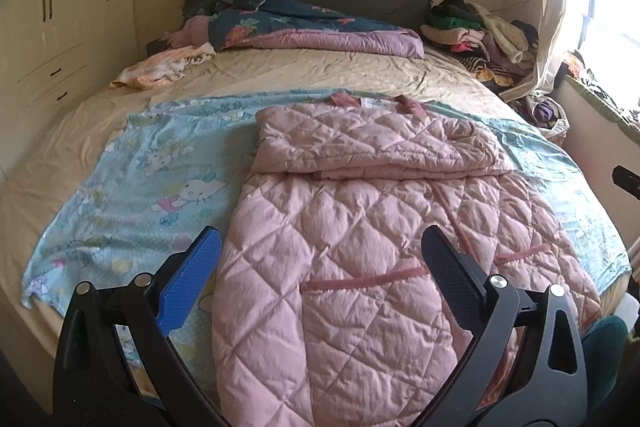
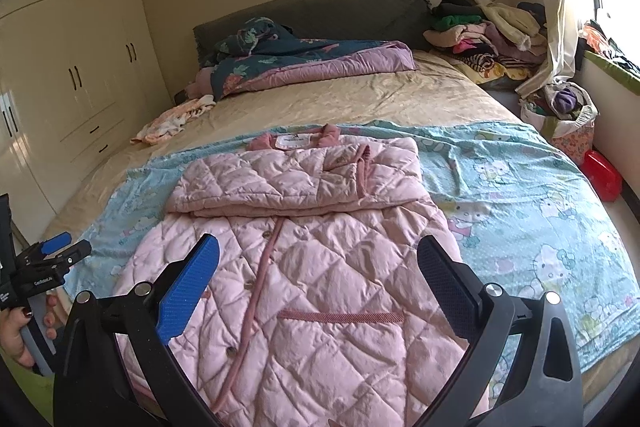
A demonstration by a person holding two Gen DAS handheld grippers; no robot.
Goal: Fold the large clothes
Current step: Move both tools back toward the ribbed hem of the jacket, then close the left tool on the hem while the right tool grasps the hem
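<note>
A pink quilted coat (image 1: 360, 227) (image 2: 304, 267) lies flat on a light blue cartoon-print sheet (image 1: 132, 179) (image 2: 520, 211) at the foot of the bed. Both sleeves are folded across its chest, forming a thick band below the collar (image 2: 296, 141). My left gripper (image 1: 320, 255) hovers open over the coat's lower left part, nothing between its fingers. My right gripper (image 2: 318, 263) hovers open above the coat's button line and pocket, also holding nothing. The left gripper (image 2: 60, 251) also shows in the right wrist view at the far left, held by a hand (image 2: 20, 327).
A dark floral duvet (image 1: 288, 23) and small pale garment (image 1: 160, 67) lie near the headboard. A pile of clothes (image 2: 484, 35) sits at the bed's far right corner. A bag of clothes (image 2: 564, 115) and red object (image 2: 602, 173) stand right of the bed. Wardrobes (image 2: 80, 75) line the left wall.
</note>
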